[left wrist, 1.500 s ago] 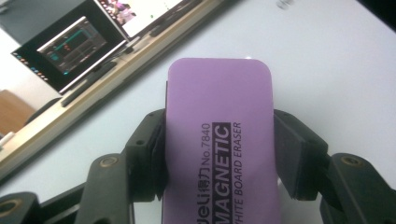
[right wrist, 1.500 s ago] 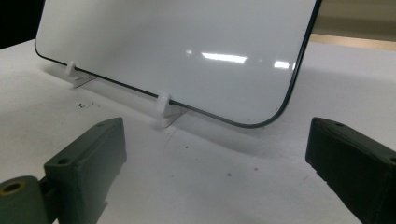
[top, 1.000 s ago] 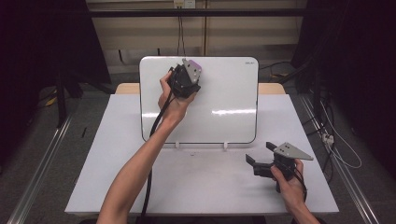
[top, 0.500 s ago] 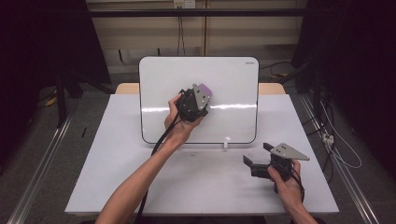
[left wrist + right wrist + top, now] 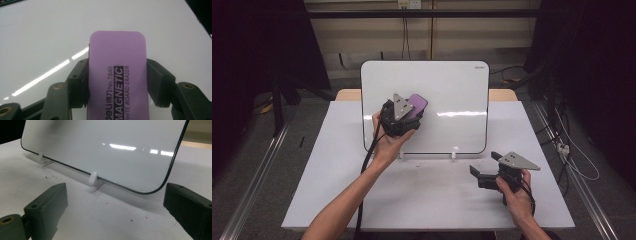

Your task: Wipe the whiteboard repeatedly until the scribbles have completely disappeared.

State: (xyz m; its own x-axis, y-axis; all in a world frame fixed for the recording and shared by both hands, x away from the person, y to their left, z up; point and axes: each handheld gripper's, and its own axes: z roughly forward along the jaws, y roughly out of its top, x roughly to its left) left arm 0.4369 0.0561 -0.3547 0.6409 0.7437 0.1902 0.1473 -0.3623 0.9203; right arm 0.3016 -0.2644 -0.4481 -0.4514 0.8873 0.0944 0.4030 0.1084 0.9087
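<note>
A white whiteboard (image 5: 452, 90) stands tilted on two small white feet at the back of the table. My left gripper (image 5: 409, 114) is held against its left half, shut on a purple magnetic whiteboard eraser (image 5: 417, 104). In the left gripper view the eraser (image 5: 117, 75) sits squeezed between both jaws, its face toward the camera, the board (image 5: 50, 37) right behind it. My right gripper (image 5: 484, 167) rests low on the table at the right front, open and holding nothing. In the right gripper view the board's lower edge (image 5: 120, 185) and a white foot (image 5: 94, 180) lie ahead of it.
The white table (image 5: 312, 175) carries the board; a wooden strip (image 5: 502, 94) shows behind it. Small dark specks (image 5: 50, 177) mark the table near the board's feet. Cables (image 5: 572, 160) and a metal rail (image 5: 257, 185) run along the floor at the sides.
My left gripper has moved down and to the right across the board with the eraser in it. The right gripper has stayed nearly still on the table.
</note>
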